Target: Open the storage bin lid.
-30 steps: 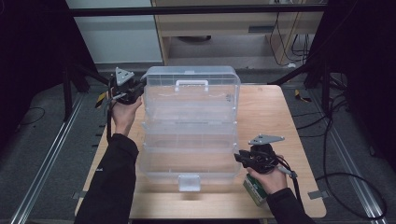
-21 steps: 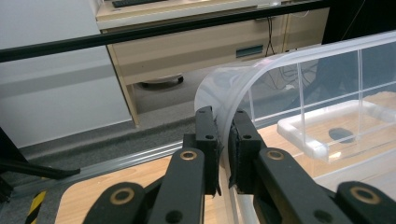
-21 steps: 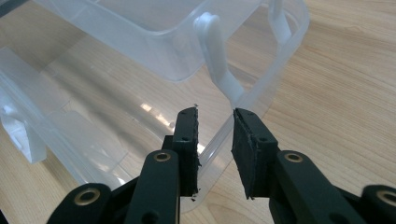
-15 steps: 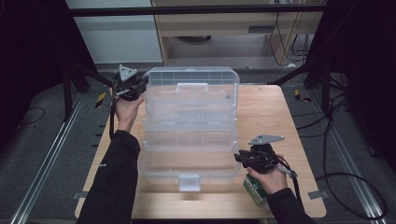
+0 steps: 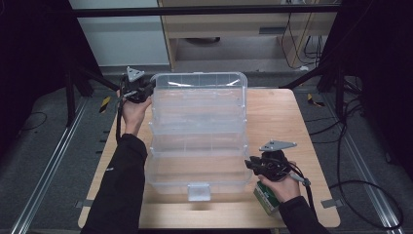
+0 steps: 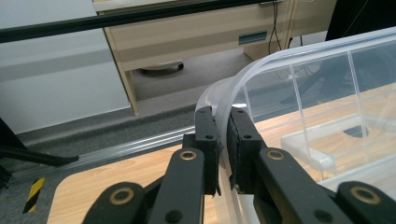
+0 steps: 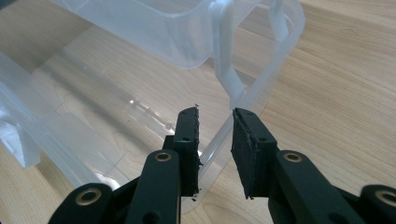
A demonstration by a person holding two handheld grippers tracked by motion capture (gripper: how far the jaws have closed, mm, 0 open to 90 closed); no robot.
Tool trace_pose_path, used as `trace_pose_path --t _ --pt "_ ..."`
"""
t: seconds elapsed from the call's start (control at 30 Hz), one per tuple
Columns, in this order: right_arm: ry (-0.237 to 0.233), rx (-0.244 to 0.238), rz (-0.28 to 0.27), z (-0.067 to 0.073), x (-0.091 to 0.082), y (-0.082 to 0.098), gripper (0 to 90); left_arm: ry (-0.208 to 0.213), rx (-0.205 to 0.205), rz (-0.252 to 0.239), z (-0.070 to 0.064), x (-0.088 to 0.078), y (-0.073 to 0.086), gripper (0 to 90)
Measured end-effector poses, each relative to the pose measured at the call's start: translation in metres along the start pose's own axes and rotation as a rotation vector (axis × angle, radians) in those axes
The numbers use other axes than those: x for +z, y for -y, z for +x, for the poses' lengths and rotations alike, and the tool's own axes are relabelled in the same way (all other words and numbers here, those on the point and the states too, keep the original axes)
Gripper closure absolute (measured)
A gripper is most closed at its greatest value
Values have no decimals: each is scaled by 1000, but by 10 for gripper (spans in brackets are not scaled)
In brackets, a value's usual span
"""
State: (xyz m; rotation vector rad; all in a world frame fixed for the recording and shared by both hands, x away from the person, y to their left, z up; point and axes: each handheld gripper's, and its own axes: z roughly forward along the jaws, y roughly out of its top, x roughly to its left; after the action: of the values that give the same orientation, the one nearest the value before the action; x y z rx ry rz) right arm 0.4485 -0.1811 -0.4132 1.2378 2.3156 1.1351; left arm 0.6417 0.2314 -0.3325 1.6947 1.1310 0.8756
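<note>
A large clear plastic storage box (image 5: pixel 197 126) with stepped tiers lies opened out along the middle of the wooden table (image 5: pixel 287 117). My left gripper (image 5: pixel 148 90) is at the box's far left corner. In the left gripper view it (image 6: pixel 223 126) is shut on the curved clear rim (image 6: pixel 299 79) of the top tier. My right gripper (image 5: pixel 249 165) is at the near right corner of the base. In the right gripper view the base's clear rim (image 7: pixel 261 79) crosses slantwise between the jaws of the gripper (image 7: pixel 215 126) and touches both pads.
A white latch (image 5: pixel 198 191) sits on the box's near wall. A small green and white carton (image 5: pixel 265 197) lies under my right hand near the table's front edge. Behind the table stand a wooden cabinet (image 5: pixel 234 29) and black frame bars (image 5: pixel 204 9).
My left gripper has moved right along the far edge with the top tier in its grip. The lid with its white handle has swung back, showing the open tiers. The right hand has stayed put.
</note>
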Motion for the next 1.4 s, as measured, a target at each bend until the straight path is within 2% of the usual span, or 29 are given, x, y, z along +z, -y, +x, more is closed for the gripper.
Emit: trace_pose_path --t 0.37,0.57,0.9,1.03,1.1,1.13,1.2,1.23,1.27,1.3,1.4 --pt "11 -4 3 1 0 0 723 -1 -25 22 3 17 4 837" --pt "4 1 12 3 -1 0 722 -6 -19 48 2 23 3 837" --pt "4 -5 16 5 -2 0 718 1 -24 53 4 28 6 830" --pt "5 -6 17 5 -2 0 718 29 -59 45 7 31 8 808" --pt "6 -7 18 5 -2 0 718 36 -64 31 8 32 9 784" --pt "5 -10 18 5 -2 0 717 40 -60 27 8 33 9 730" --pt "5 -11 18 5 -2 0 718 25 -39 28 8 33 9 678" --pt "5 -11 17 5 -2 0 718 5 -29 37 9 32 9 670" --pt "6 -7 17 5 -2 0 719 4 -37 37 13 30 11 650" --pt "4 -8 18 5 -2 0 729 18 -73 23 16 28 13 610" --pt "4 1 9 5 -1 0 721 3 -66 59 24 20 17 566"
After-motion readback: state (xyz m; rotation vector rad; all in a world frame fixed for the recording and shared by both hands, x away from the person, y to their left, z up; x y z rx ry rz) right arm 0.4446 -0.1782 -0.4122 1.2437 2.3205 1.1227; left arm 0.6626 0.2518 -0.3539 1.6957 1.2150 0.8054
